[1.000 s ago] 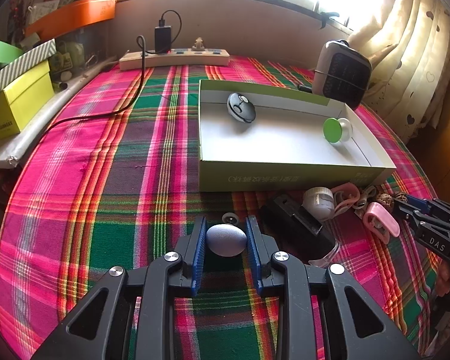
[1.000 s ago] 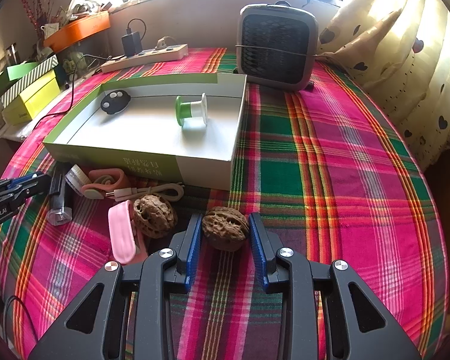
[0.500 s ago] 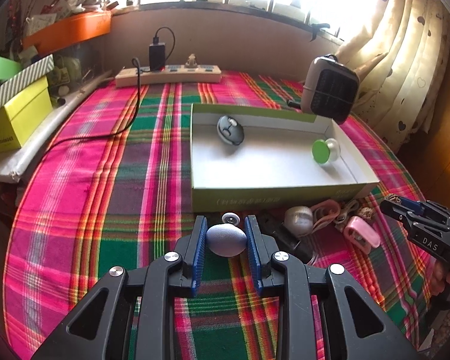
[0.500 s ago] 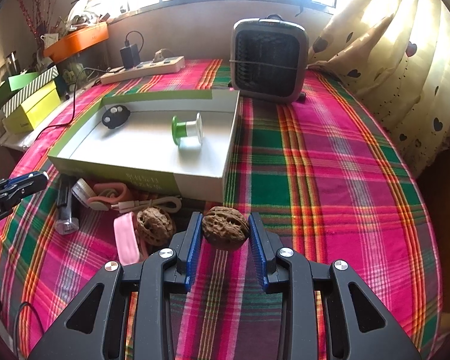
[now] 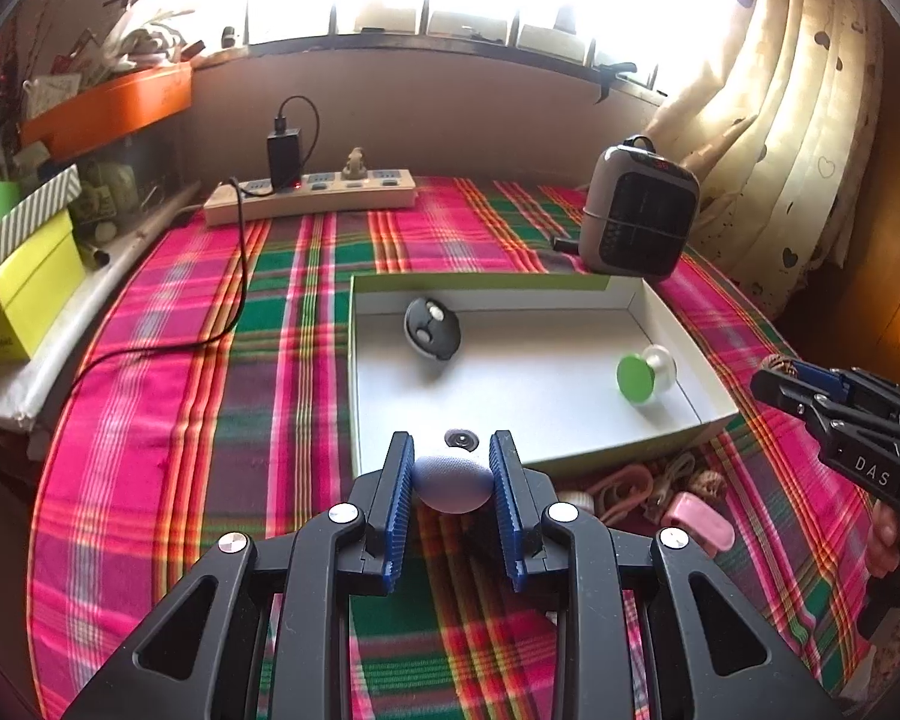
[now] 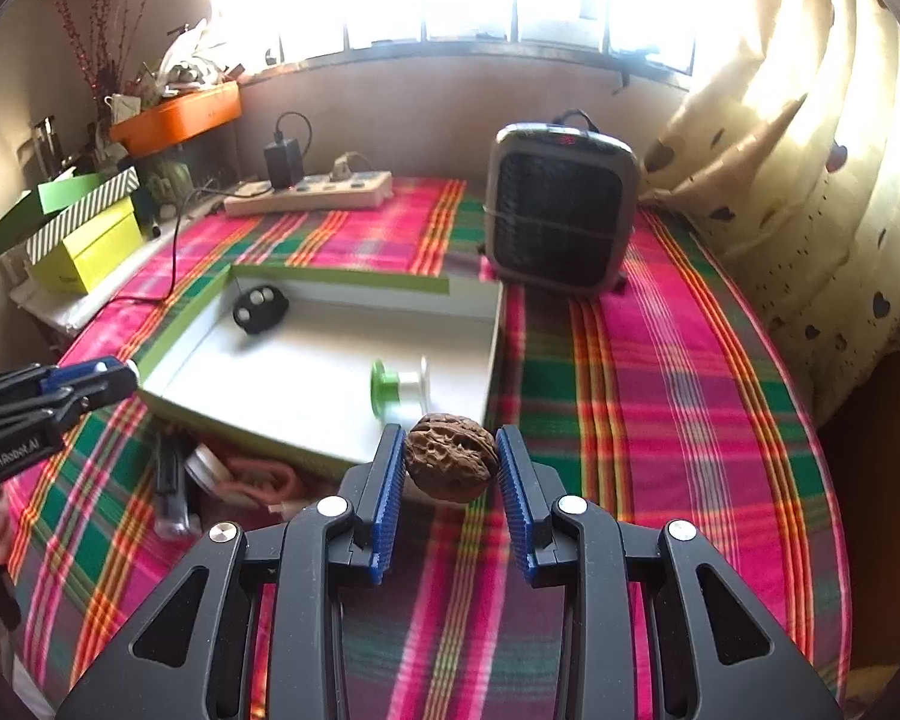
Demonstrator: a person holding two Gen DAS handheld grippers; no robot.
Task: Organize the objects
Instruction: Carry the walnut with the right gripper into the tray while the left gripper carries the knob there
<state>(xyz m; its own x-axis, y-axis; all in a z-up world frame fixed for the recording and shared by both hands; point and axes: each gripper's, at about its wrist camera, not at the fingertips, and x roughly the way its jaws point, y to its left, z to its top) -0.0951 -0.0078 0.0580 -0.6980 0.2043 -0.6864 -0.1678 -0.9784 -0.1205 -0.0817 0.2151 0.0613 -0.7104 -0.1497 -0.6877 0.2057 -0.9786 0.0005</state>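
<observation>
My left gripper (image 5: 452,461) is shut on a pale blue-grey rounded object (image 5: 453,486), held in the air above the near wall of the shallow white box (image 5: 354,372) with a green rim. My right gripper (image 6: 450,447) is shut on a brown walnut (image 6: 450,468), above the box's near right corner (image 6: 492,360). Inside the box lie a black round remote (image 5: 432,329) and a green-and-white spool (image 5: 642,375). Each gripper shows in the other view: the right gripper (image 5: 777,381) at the right edge, the left gripper (image 6: 111,377) at the left edge.
Loose things lie on the plaid cloth in front of the box: a pink clip (image 5: 696,519), a second walnut (image 5: 708,483), a pink strap (image 6: 258,474), a black item (image 6: 171,492). A grey heater (image 6: 561,210), a power strip (image 5: 312,195) and a yellow box (image 5: 24,288) stand behind and to the left.
Both grippers have risen from the cloth with their loads still clamped. The box and the loose things now sit lower and smaller in both views.
</observation>
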